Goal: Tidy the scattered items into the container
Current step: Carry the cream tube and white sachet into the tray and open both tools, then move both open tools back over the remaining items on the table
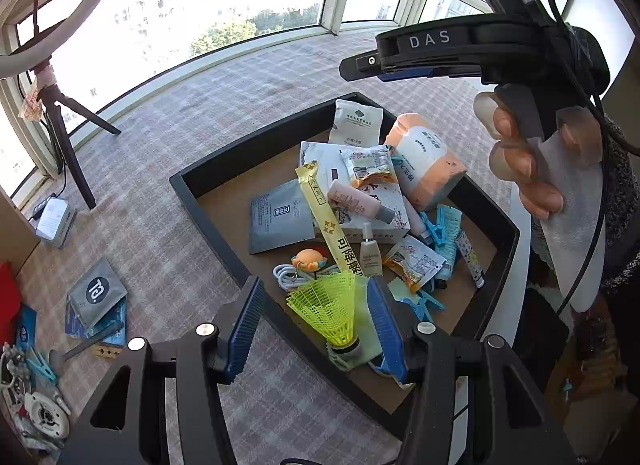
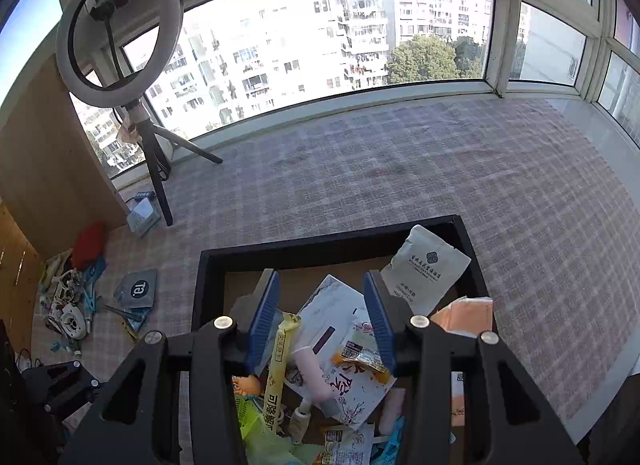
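Blue pads of my left gripper point(image 1: 316, 329) stand wide apart over the near rim of the black container point(image 1: 208, 173), gripping nothing; the yellow shuttlecock point(image 1: 330, 311) lies between them, resting inside the box as far as I can judge. Over on the other side, my right gripper point(image 2: 322, 319) hangs spread and empty above the same pile. Plenty is home already: the gold sachet point(image 1: 326, 217), the pink tube point(image 1: 356, 201), the orange pack point(image 1: 426, 159), the white pouch point(image 2: 426, 269). Out on the checked mat, well apart from the box, the grey packet point(image 1: 96, 291) and a white reel point(image 1: 46, 413) sit among more clutter, so I'd call this well along, not finished.
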The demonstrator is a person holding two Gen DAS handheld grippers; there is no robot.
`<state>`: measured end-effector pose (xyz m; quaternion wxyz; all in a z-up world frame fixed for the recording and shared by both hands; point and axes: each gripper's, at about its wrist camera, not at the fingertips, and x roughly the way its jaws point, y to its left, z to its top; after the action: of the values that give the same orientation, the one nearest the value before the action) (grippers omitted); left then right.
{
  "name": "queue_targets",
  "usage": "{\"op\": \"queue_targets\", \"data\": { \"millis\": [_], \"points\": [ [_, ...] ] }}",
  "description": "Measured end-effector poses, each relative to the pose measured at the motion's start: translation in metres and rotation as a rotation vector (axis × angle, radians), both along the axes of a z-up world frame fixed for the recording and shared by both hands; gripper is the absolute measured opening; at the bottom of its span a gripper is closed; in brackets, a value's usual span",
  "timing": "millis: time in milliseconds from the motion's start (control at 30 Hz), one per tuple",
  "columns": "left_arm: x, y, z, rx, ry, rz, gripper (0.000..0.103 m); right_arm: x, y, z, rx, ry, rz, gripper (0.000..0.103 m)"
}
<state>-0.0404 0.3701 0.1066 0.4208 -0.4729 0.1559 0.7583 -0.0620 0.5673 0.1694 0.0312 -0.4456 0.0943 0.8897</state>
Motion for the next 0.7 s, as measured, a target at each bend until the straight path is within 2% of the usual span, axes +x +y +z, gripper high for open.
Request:
{"op": "queue_targets", "data": {
  "millis": [300,700],
  "points": [
    [-0.024,-0.075,-0.015,-0.035,0.001,0.186,0.051,-0.011,-0.059,-0.013,-0.002,-0.009,0.153,0.043],
    [-0.059,-0.204,-0.032,-0.057,-0.034,0.543,0.051,-0.019,-0.159,-0.045,0.031,-0.083,0.413,0.044]
  ]
}}
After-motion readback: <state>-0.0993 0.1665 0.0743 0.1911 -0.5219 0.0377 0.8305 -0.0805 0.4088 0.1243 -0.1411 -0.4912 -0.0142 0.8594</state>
